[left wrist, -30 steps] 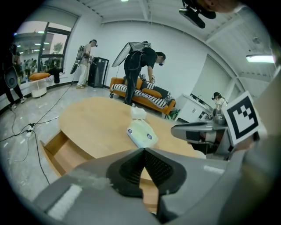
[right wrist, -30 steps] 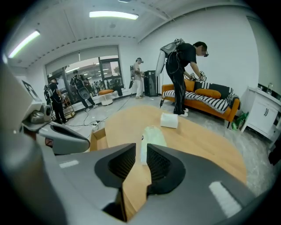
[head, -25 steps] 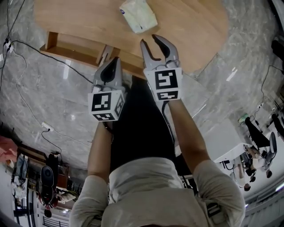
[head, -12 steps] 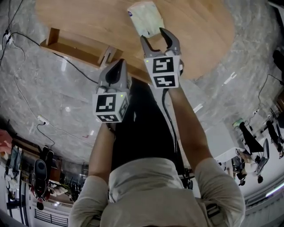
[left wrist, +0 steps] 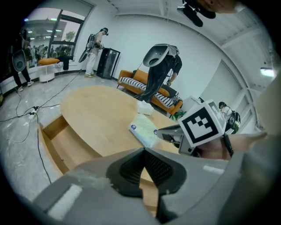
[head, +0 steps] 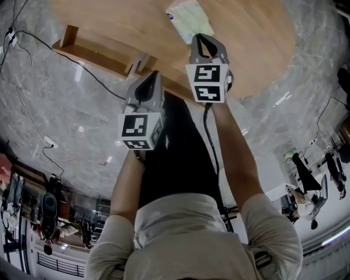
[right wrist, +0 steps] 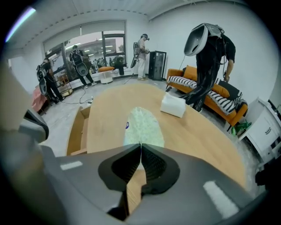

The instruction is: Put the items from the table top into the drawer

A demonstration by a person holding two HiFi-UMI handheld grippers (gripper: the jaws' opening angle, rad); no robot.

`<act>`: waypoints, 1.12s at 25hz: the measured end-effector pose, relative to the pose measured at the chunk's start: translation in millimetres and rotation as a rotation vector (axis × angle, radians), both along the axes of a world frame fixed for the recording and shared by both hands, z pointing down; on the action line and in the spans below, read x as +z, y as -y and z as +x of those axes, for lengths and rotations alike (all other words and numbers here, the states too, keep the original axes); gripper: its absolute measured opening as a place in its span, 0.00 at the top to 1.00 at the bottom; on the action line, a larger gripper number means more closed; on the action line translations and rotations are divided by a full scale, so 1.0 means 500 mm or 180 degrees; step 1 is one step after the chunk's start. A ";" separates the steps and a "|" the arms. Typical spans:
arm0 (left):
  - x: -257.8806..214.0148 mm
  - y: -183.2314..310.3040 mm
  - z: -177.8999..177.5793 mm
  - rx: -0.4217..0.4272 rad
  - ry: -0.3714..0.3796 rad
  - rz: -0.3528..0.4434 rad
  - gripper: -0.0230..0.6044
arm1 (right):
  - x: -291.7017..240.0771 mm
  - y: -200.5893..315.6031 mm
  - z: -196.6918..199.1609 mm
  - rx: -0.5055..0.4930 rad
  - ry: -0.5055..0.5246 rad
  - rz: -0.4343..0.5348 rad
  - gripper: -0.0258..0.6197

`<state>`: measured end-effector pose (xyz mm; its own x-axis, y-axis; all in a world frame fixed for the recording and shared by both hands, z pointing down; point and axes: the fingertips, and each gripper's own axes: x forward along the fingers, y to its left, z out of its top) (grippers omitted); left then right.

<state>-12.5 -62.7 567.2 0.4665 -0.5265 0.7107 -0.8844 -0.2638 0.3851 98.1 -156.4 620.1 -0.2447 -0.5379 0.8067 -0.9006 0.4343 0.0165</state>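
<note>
Wood grain is running pale and even across the oval worktop [head: 257, 33], which is standing on a glossy grey marbled floor [head: 54, 120]. At its left side the drawer [head: 93, 52] is hanging open, showing a bare wooden bottom. A pale green packet [head: 188, 16] is lying flat on the worktop, and a white box [right wrist: 173, 105] is sitting further back, apart from it.

The right tongs [head: 203, 39] are pointing down at the packet's near end; their jaws have just been closing and are now pinching that thin edge. The left tongs [head: 153, 76] are hovering by the worktop's near rim, beside the drawer, with jaws pressed together and nothing between them.

Beyond the worktop, an orange sofa [right wrist: 210, 90] with striped cushions is standing against a white wall, where a person [right wrist: 210, 48] is bending over. More people [right wrist: 79, 61] are standing near the large windows at the far end.
</note>
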 end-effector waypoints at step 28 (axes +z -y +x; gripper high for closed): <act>-0.021 -0.122 -0.235 -0.0615 0.0025 0.0127 0.93 | -0.076 -0.145 -0.304 -0.0595 0.0446 0.0096 0.95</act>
<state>-130.2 -1.8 556.6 0.3485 -0.6335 0.6908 -0.9230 -0.1036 0.3706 -54.1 -84.0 582.3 -0.4507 -0.4960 0.7421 -0.7990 0.5949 -0.0877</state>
